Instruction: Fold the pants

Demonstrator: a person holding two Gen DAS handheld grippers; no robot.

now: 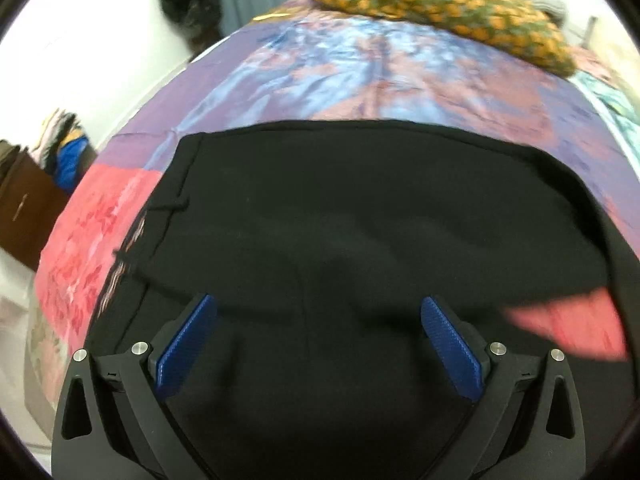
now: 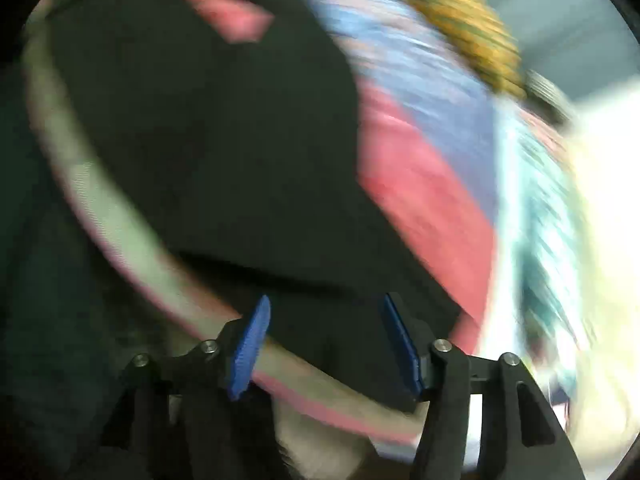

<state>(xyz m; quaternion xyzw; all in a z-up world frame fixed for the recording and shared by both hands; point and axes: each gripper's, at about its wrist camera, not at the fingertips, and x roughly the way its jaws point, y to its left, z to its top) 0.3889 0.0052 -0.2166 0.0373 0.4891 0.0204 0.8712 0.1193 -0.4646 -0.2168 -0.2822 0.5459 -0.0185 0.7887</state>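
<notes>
- The black pants (image 1: 360, 208) lie spread out on the colorful bed (image 1: 360, 72).
- The left claw (image 1: 318, 312) is wide apart above them, holding nothing.
- The right claw (image 2: 326, 312) is wide too, over the pants' edge; this view is blurry.

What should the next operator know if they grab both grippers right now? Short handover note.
Left gripper: open, holding nothing, above the black pants.
Right gripper: open, empty, at the pants' near edge; that view is motion-blurred.
Pants lie spread on the patchwork bedspread, a floral pillow beyond them. An upper layer seems to overlap another at right, so a fold may have been made; I cannot confirm it.
Left: regrasp an edge, finish folding, flatten.
</notes>
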